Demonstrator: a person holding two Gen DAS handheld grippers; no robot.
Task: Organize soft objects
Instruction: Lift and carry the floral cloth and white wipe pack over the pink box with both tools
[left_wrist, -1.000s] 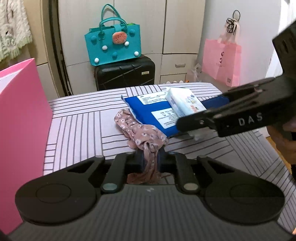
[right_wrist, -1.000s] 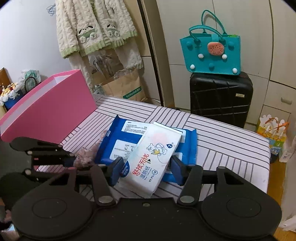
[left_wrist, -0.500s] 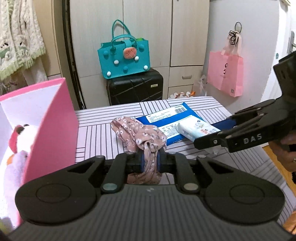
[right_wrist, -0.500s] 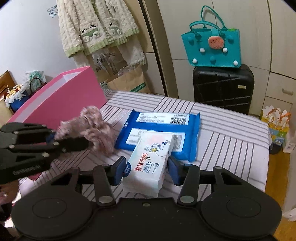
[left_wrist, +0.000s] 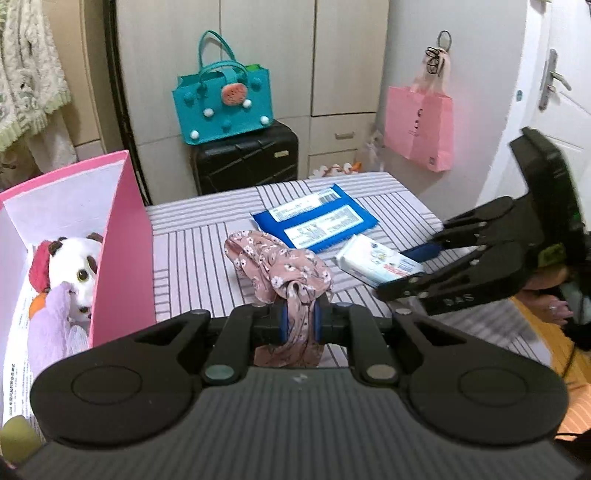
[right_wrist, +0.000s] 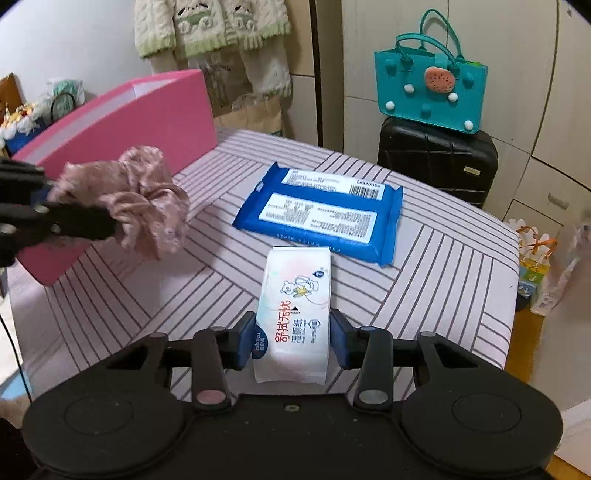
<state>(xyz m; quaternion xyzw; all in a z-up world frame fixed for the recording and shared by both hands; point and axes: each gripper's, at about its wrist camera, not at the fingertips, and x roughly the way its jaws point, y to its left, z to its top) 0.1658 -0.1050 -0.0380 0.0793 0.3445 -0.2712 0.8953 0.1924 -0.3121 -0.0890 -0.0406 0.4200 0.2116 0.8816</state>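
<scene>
The floral pink scrunchie (left_wrist: 282, 275) hangs pinched between the blue pads of the left gripper (left_wrist: 298, 325), clamped tight on the fabric and lifted clear of the striped table cover (left_wrist: 192, 258). In the right wrist view the same scrunchie (right_wrist: 147, 203) sits at about nine o'clock, just in front of the pink box (right_wrist: 122, 122).

The white wet-wipe pack (right_wrist: 295, 314) lies between the fingers of the right gripper (right_wrist: 293, 339), whose jaws are closing; the pads look to be touching its sides, its far end resting on the cover. At twelve o'clock from it, just beyond, lies the flat blue wipes packet (right_wrist: 321, 214).

From the left wrist, the pink box (left_wrist: 125, 243) stands open at nine o'clock, a panda plush (left_wrist: 74, 266) and a lilac soft toy (left_wrist: 51, 325) inside. At twelve o'clock a teal bag (left_wrist: 225, 107) sits on a black suitcase (left_wrist: 243, 158).
</scene>
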